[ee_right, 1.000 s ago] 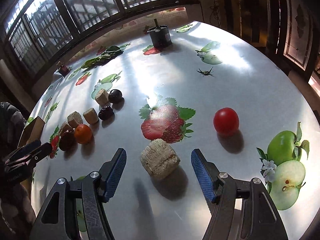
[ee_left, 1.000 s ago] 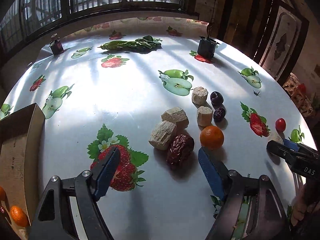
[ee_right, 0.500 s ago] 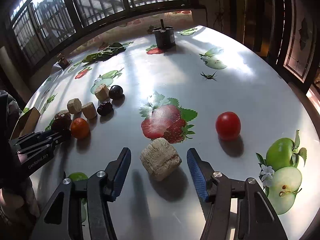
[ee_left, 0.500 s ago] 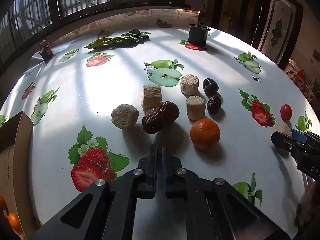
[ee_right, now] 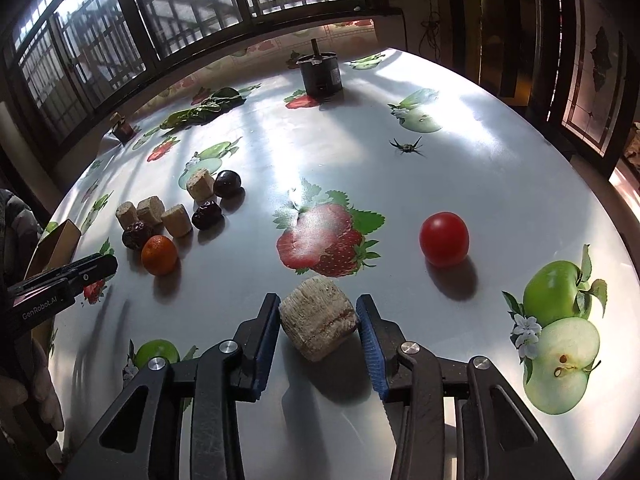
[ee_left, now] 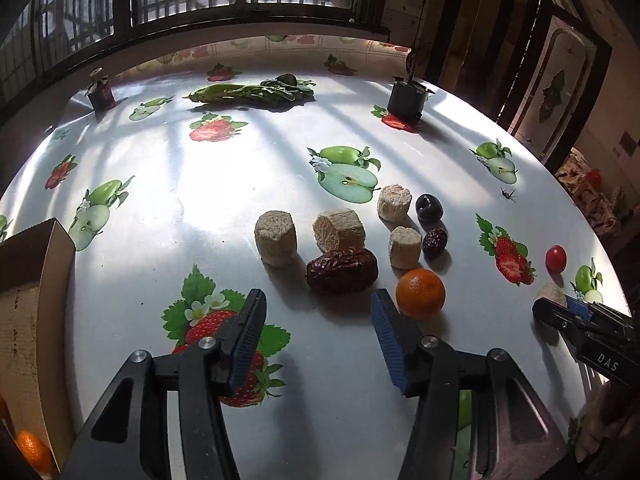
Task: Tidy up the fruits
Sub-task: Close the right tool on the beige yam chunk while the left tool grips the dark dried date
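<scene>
Round table point(ee_right: 460, 168) under fruit-print cloth, cardboard box point(ee_left: 36, 300) at left edge with a small orange point(ee_left: 34, 450) already inside. Cluster mid-table: four pale sugarcane-like chunks, big date point(ee_left: 342, 270), orange point(ee_left: 420, 294), small date point(ee_left: 435, 242), dark plum point(ee_left: 429, 208). Red tomato point(ee_right: 444, 239) well apart on the right side.

Right gripper point(ee_right: 318, 322): jaws closing around a lone pale chunk point(ee_right: 318, 322), chunk between the pads, narrow gaps visible both sides, not yet pressed. Best to keep centred, pads square to the flat sides, close until firm, then lift straight; fibrous chunk probably tolerates a firm squeeze.

Left gripper point(ee_left: 316, 328): jaws opening, nothing between them, tips just short of the big date, right pad just beside the orange. Best to advance with the date centred, avoid nudging the orange, likely to roll.
</scene>
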Available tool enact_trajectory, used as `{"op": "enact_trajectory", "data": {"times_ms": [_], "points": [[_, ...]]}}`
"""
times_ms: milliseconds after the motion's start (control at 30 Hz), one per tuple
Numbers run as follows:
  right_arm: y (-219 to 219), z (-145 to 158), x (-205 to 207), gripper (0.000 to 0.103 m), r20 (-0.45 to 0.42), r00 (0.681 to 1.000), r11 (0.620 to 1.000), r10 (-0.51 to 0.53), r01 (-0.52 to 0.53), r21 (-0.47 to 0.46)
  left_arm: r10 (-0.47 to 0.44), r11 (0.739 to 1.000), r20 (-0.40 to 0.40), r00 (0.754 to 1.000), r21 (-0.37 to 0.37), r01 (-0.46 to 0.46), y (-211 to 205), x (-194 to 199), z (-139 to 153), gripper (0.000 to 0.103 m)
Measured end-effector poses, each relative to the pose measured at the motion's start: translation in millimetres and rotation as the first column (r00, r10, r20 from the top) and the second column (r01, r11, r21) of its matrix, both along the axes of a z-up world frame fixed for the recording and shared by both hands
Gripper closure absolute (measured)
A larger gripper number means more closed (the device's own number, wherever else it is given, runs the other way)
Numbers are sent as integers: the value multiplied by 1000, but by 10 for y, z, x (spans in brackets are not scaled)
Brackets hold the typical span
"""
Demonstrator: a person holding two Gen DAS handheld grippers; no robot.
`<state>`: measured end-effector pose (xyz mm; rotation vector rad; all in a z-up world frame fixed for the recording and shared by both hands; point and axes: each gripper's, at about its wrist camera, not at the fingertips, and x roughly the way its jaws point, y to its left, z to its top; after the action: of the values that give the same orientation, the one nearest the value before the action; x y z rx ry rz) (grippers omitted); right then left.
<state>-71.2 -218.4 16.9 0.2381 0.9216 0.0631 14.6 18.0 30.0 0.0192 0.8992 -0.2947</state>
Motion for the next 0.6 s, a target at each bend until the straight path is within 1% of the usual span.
{"op": "enact_trajectory", "data": {"times_ms": [67,133,233,300,333,500,600], "points": [[-5,-3,-2,61,4,1000,1000,1,-1,4,-9,1000,-1,1000,-14,9,-33,91,2,50],[2,-4,3,61,9,1000,1000,5,-5,5,-27,999,-18,999,-25,27,-103,184,-22,50],[1,-8,10,61,14,1000,1000,8,-8,9,-50,999,-42,998,8,50,-249,309,-109,51],[-6,-9,12,61,16,1000,1000,11,-11,16,-65,997,-64,996,26,67,-320,343,-185,59],[-17,-12,0,61,17,1000,1000,11,-12,20,-64,997,-42,997,36,65,-342,321,-191,59],[-17,-6,-13,61,21,1000,999,14,-15,30,-55,997,-21,998,48,56,-318,235,-177,59],[19,22,-31,61,30,999,1000,18,-18,8,-49,997,3,999,55,49,-242,100,-87,59]]}}
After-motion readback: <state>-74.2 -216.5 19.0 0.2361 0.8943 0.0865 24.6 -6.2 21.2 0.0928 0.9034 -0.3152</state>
